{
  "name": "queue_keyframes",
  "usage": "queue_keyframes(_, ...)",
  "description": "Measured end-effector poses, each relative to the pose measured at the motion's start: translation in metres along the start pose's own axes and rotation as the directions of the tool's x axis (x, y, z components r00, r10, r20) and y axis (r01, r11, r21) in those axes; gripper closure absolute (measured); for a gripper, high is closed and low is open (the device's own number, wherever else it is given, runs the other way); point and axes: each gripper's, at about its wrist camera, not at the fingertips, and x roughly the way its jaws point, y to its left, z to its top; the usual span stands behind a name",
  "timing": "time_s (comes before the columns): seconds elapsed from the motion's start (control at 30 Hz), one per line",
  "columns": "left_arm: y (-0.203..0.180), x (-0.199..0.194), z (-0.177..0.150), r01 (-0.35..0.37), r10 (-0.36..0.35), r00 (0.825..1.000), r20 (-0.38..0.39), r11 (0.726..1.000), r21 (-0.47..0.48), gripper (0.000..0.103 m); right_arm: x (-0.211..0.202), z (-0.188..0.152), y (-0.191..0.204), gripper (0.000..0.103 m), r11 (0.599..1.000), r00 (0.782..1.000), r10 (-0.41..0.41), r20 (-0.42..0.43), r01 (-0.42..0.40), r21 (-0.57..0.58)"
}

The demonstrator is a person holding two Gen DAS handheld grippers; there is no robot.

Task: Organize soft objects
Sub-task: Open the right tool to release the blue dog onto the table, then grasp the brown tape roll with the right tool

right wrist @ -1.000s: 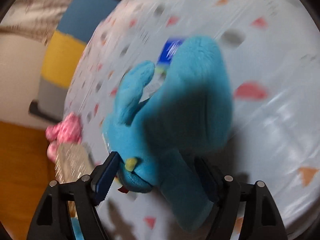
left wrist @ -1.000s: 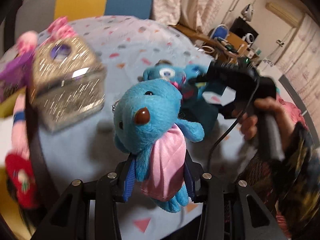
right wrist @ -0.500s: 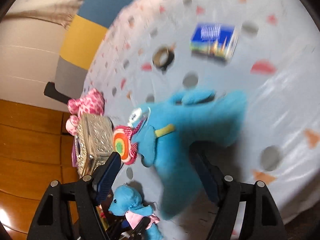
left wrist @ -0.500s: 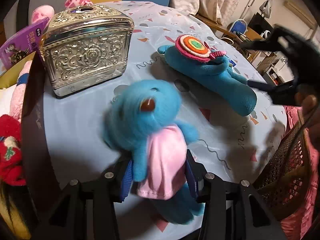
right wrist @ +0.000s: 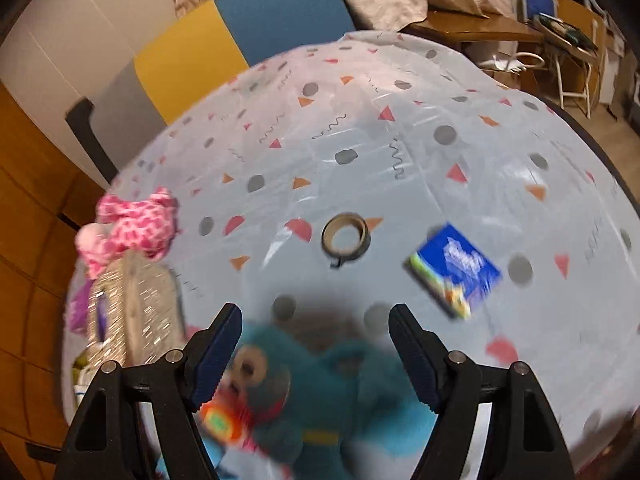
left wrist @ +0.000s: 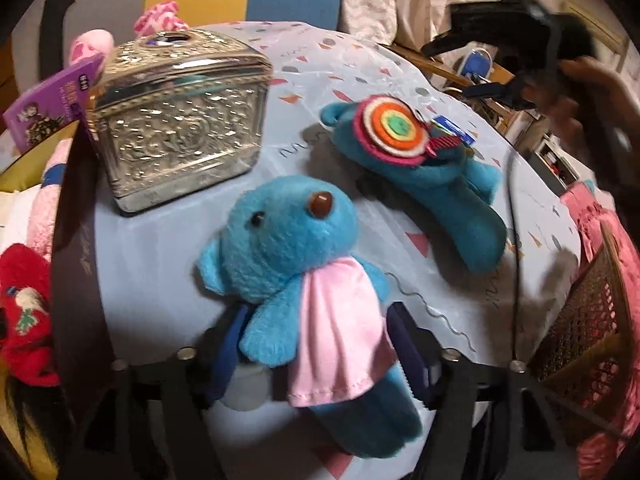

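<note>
- A round table [left wrist: 168,280] wears a pale blue cloth printed with small triangles, dots and squiggles.
- The left gripper [left wrist: 316,352] reaches in from the bottom edge of its own view. Its jaws have just been opening, and a blue teddy bear [left wrist: 288,240] in a pink dress lies on the cloth between them.
- The 2 blue pads stand just beside the bear's body; on the left side some cloth shows between pad and fur, so the grip looks let go. The bear lies on its back, head pointing away from the gripper.
- To the bear's right and a little further off lies a teal plush toy [left wrist: 452,200], stretched out on the cloth. A round felt disc [left wrist: 394,128] with rings of pink, orange, yellow and green sits on its head end.
- An ornate silver box [left wrist: 180,120] stands behind the bear on the left, near but apart from it.
- A purple book [left wrist: 48,108] and a pink plush [left wrist: 160,20] sit behind the box.
- The right gripper [right wrist: 316,352] hangs above the table with its jaws wide and nothing between them. In the left view it shows as a dark blurred shape at the upper right, held by a hand [left wrist: 580,84].
- Below the right gripper the teal plush toy shows blurred.
- Further out on the cloth lie a roll of tape [right wrist: 346,236] and a small blue packet [right wrist: 456,272], well apart from the toys.
</note>
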Motion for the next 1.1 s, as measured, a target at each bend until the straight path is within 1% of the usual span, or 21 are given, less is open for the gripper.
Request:
queue_keyframes(0.1,0.006,0.002,0.003,-0.003,0.003,1.000,-0.002,1.000,-0.016,0.026,0.033,0.025,0.005,0.026,0.999,0.998,-0.051,-0.048,0.050,-0.018)
queue_keyframes(0.17,0.007,0.006,0.004,-0.003,0.003,1.000,-0.009,1.000,-0.009,0.021,0.055,0.038,0.007,0.026,0.995,0.992,-0.095,-0.082,0.092,-0.040)
queue_keyframes(0.23,0.006,0.009,0.004,-0.001,0.001,1.000,-0.010,1.000,-0.003,0.015,0.076,0.046,0.010,0.026,0.988,0.983,-0.147,-0.108,0.140,-0.068)
queue_keyframes(0.27,0.005,0.010,0.005,0.007,-0.007,1.000,-0.009,1.000,-0.001,0.013,0.091,0.049,0.010,0.026,0.982,0.975,-0.178,-0.133,0.168,-0.086)
queue_keyframes(0.37,0.003,0.015,0.006,0.015,-0.015,1.000,-0.009,1.000,0.008,0.013,0.118,0.051,0.007,0.027,0.973,0.958,-0.224,-0.177,0.209,-0.101)
queue_keyframes(0.4,0.002,0.016,0.006,0.011,-0.011,1.000,-0.009,1.000,0.012,0.013,0.126,0.051,0.005,0.031,0.970,0.955,-0.235,-0.179,0.219,-0.107)
queue_keyframes(0.43,0.001,0.016,0.006,0.008,-0.007,1.000,-0.009,1.000,0.017,0.013,0.134,0.049,0.004,0.038,0.966,0.950,-0.248,-0.189,0.229,-0.117)
queue_keyframes(0.47,0.001,0.015,0.004,0.005,-0.004,1.000,-0.009,1.000,0.021,0.013,0.139,0.047,0.003,0.055,0.964,0.946,-0.254,-0.203,0.232,-0.128)
queue_keyframes(0.53,0.000,0.015,0.004,0.001,0.000,1.000,-0.008,1.000,0.025,0.013,0.137,0.042,0.010,0.056,0.952,0.945,-0.278,-0.170,0.247,-0.182)
queue_keyframes(0.6,-0.002,0.018,0.005,-0.002,0.002,1.000,-0.007,1.000,0.025,0.013,0.132,0.035,0.016,0.056,0.955,0.954,-0.249,-0.170,0.212,-0.209)
queue_keyframes(0.67,-0.003,0.019,0.004,-0.006,0.006,1.000,-0.005,1.000,0.025,0.012,0.118,0.025,0.023,0.056,0.949,0.959,-0.240,-0.148,0.200,-0.246)
queue_keyframes(0.7,-0.003,0.019,0.003,-0.007,0.007,1.000,-0.004,1.000,0.026,0.011,0.111,0.018,0.025,0.056,0.952,0.964,-0.217,-0.155,0.174,-0.251)
queue_keyframes(0.77,-0.007,0.022,0.003,-0.008,0.008,1.000,-0.006,1.000,0.026,0.008,0.101,0.005,0.024,0.056,0.958,0.967,-0.191,-0.167,0.146,-0.248)
queue_keyframes(0.83,-0.007,0.024,0.004,0.005,-0.005,1.000,-0.013,1.000,0.019,0.006,0.096,-0.009,0.021,0.056,0.953,0.966,-0.208,-0.156,0.164,-0.255)
queue_keyframes(0.9,-0.005,0.023,0.006,0.022,-0.022,1.000,-0.018,1.000,0.004,0.006,0.099,-0.024,0.011,0.056,0.954,0.960,-0.225,-0.166,0.183,-0.237)
queue_keyframes(0.93,-0.003,0.023,0.007,0.029,-0.029,0.999,-0.022,1.000,-0.004,0.006,0.100,-0.029,0.006,0.056,0.962,0.963,-0.209,-0.169,0.171,-0.212)
queue_keyframes(0.97,-0.002,0.021,0.008,0.034,-0.034,0.999,-0.027,0.999,-0.013,0.006,0.096,-0.033,0.002,0.056,0.969,0.974,-0.184,-0.130,0.158,-0.190)
queue_keyframes(1.03,0.003,0.020,0.011,0.045,-0.046,0.998,-0.036,0.998,-0.038,0.006,0.092,-0.038,-0.002,0.056,0.973,0.980,-0.170,-0.104,0.151,-0.174)
queue_keyframes(1.1,0.007,0.017,0.013,0.071,-0.074,0.996,-0.044,0.995,-0.064,0.006,0.090,-0.043,-0.002,0.055,0.972,0.982,-0.168,-0.084,0.151,-0.181)
